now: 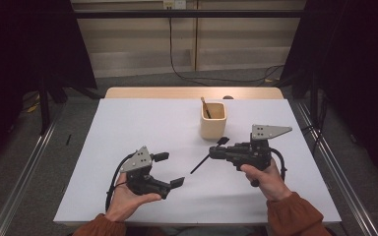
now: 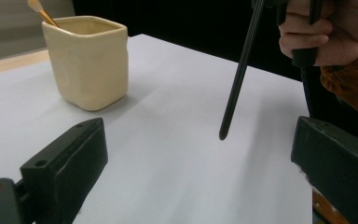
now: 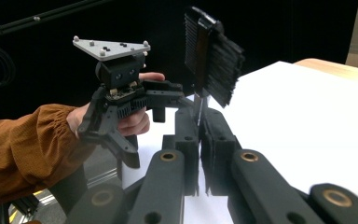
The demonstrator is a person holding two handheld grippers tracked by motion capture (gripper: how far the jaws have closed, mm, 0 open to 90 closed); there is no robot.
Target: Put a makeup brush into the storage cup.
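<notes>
Cup (image 1: 212,121), upper middle of the frame: no lettering or brand mark legible.
Grey plates (image 1: 269,131) on the tools: holes and screws, no legible numbers.
Desk (image 1: 142,123): plain white, no signs.

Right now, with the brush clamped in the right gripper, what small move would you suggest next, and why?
Probably carry the brush over the cup and tilt it handle-down: the right gripper is shut on it, the left gripper stands open, empty.

Rust-orange sleeves (image 1: 293,212) with gathered cuffs. Matte black left gripper (image 1: 173,170) and right gripper (image 1: 215,148), each topped by a grey three-cornered plate studded with screws; black cable (image 1: 112,183) looping beside the left plate; brass-ringed pivots.
</notes>
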